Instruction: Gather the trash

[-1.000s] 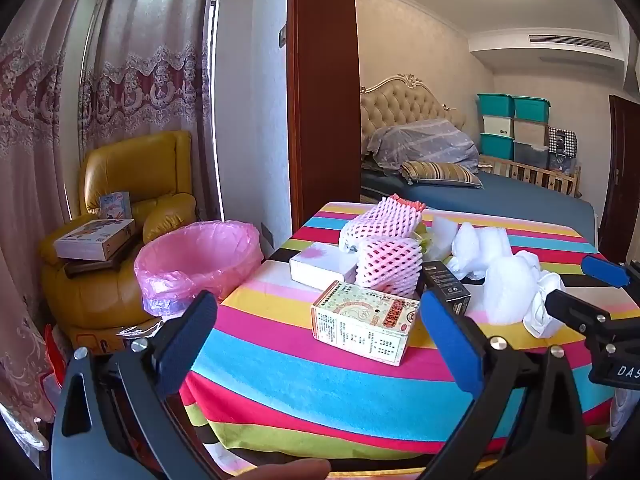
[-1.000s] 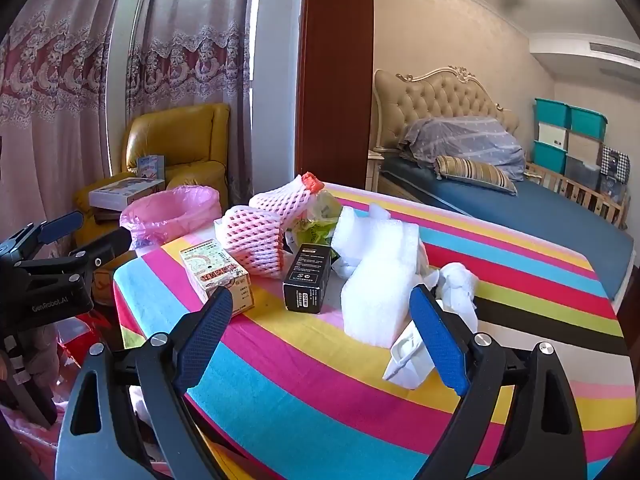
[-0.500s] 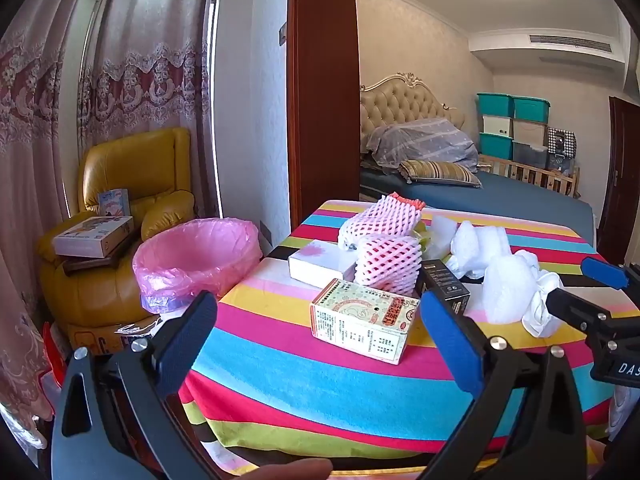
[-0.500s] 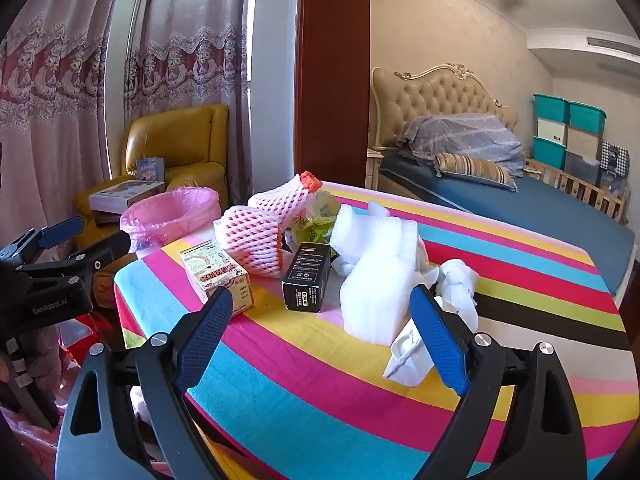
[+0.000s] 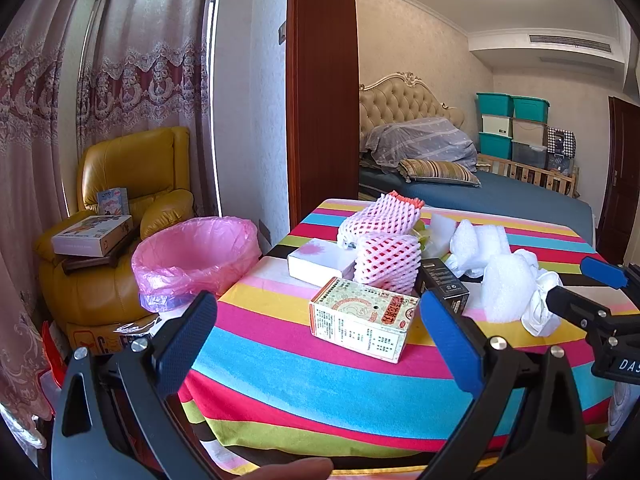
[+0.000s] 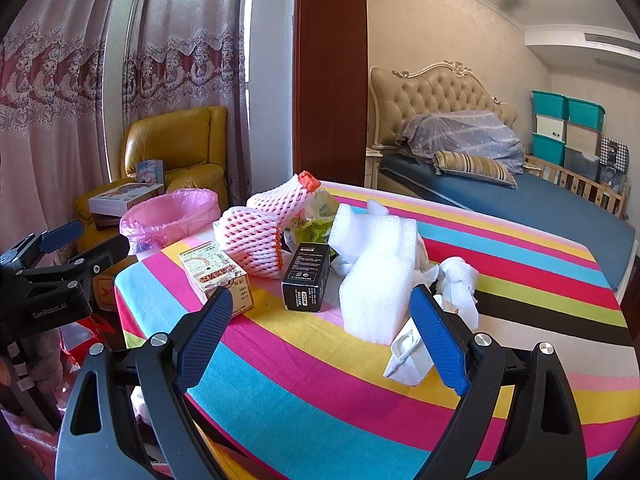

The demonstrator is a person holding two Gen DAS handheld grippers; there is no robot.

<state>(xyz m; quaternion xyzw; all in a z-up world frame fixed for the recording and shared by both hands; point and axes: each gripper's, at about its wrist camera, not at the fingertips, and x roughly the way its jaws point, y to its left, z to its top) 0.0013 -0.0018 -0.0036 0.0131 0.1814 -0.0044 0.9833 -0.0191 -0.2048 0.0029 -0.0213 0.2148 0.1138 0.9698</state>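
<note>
Looking along my left gripper (image 5: 318, 330), I see its blue fingers spread wide with nothing between them, held short of the near edge of the striped table (image 5: 280, 364). My right gripper (image 6: 322, 330) is just as wide apart and empty, over the table's near side. The trash sits in a loose heap on the cloth: a printed carton (image 5: 360, 322) nearest me, a black box (image 6: 307, 276) beside it, two pink foam nets (image 6: 252, 240) behind, a white flat box (image 5: 322, 266) and white foam pieces (image 6: 376, 276) with crumpled tissue (image 6: 458, 280) to the right. The pink-lined bin (image 5: 196, 254) stands off the table's left edge (beside the yellow armchair (image 5: 132, 168)), apart from the heap.
</note>
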